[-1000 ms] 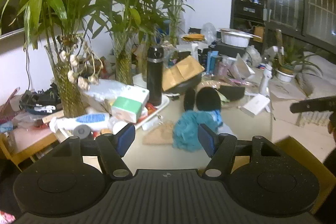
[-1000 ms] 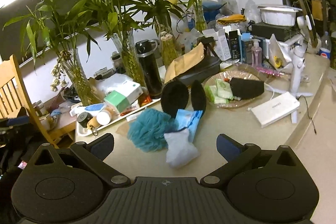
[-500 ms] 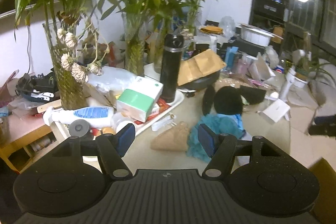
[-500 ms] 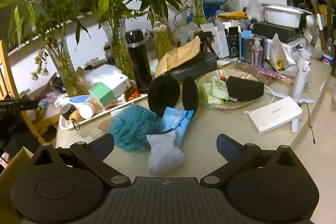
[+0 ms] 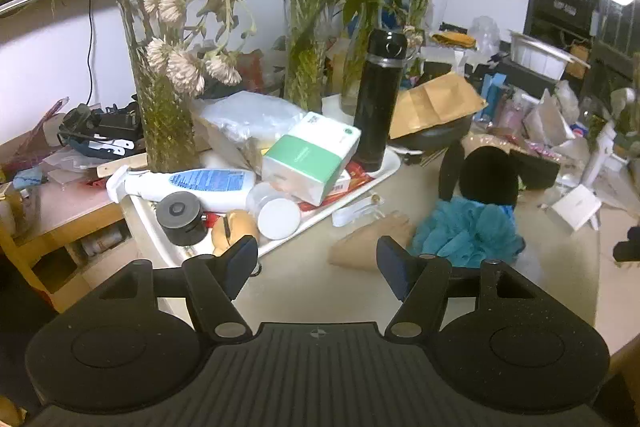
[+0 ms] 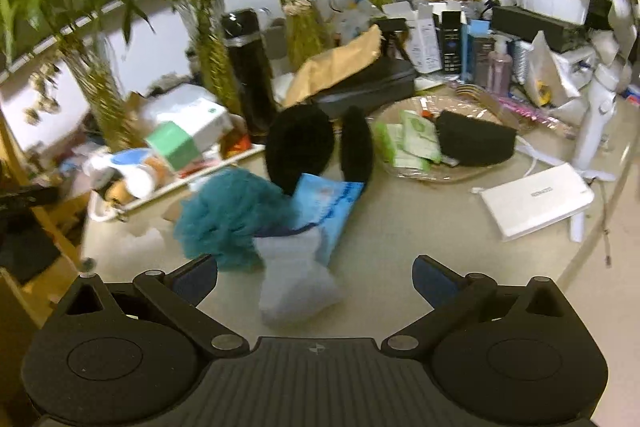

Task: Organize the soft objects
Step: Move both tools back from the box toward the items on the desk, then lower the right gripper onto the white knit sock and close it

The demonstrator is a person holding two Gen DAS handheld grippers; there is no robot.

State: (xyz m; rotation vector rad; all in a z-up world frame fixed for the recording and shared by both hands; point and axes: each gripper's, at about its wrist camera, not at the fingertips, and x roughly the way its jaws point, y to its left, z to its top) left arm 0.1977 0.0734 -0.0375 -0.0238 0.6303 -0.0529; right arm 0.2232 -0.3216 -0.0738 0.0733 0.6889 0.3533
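Two grippers hang parted and empty over our table (image 6: 400,227). We should close in slowly and take one soft piece at a time. Largest, the teal puff (image 6: 228,219) sits left of centre in the right view, the white pouch (image 6: 296,287) low centre between the right gripper (image 6: 315,277) jaws. The tan cloth (image 5: 368,243) lies just ahead of the left gripper (image 5: 316,263).
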